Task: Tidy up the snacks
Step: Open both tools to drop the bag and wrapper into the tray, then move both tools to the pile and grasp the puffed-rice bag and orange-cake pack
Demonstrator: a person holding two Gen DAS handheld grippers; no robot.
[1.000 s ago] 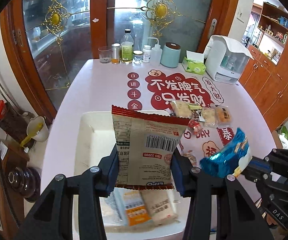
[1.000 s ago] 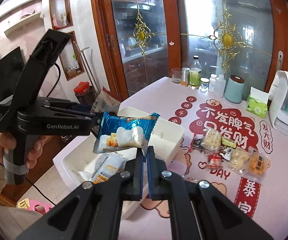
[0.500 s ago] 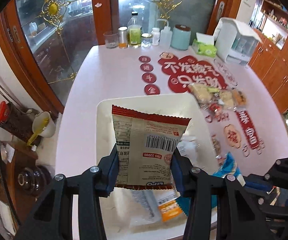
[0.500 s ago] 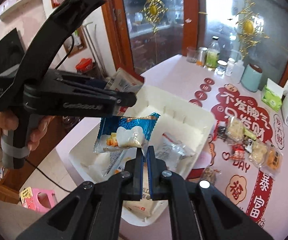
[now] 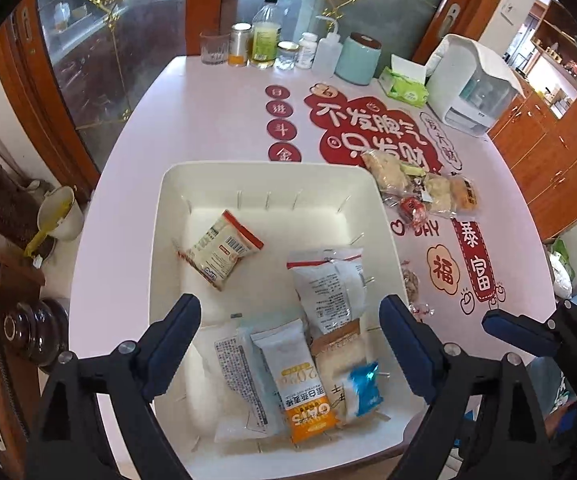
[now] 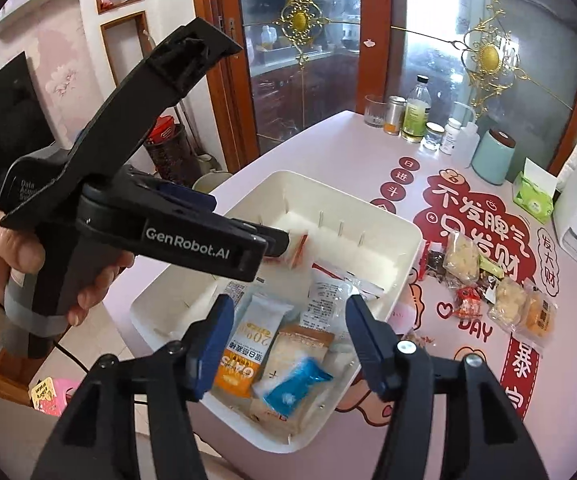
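Observation:
A white bin (image 5: 176, 208) (image 6: 404, 268) sits at the near left of the pink table and holds several snack packets. The beige red-edged packet (image 5: 220, 250) lies loose in its far part. The blue packet (image 5: 362, 394) (image 6: 298, 386) lies at its near right corner, beside an orange-and-white packet (image 5: 300, 384) (image 6: 248, 344). My left gripper (image 5: 290, 344) is open and empty above the bin. My right gripper (image 6: 290, 344) is open and empty above the bin's near end. A cluster of loose snacks (image 5: 428, 196) (image 6: 488, 288) lies on the table right of the bin.
Bottles, jars and a glass (image 5: 264, 44) line the table's far edge, with a teal canister (image 5: 356, 58), a green tissue pack (image 5: 404, 86) and a white appliance (image 5: 472, 84). Glass doors stand behind. The left gripper's body (image 6: 160, 216), hand-held, fills the left of the right wrist view.
Both grippers have opened. The beige packet has dropped from the left gripper into the bin, and the blue packet from the right gripper into its near corner.

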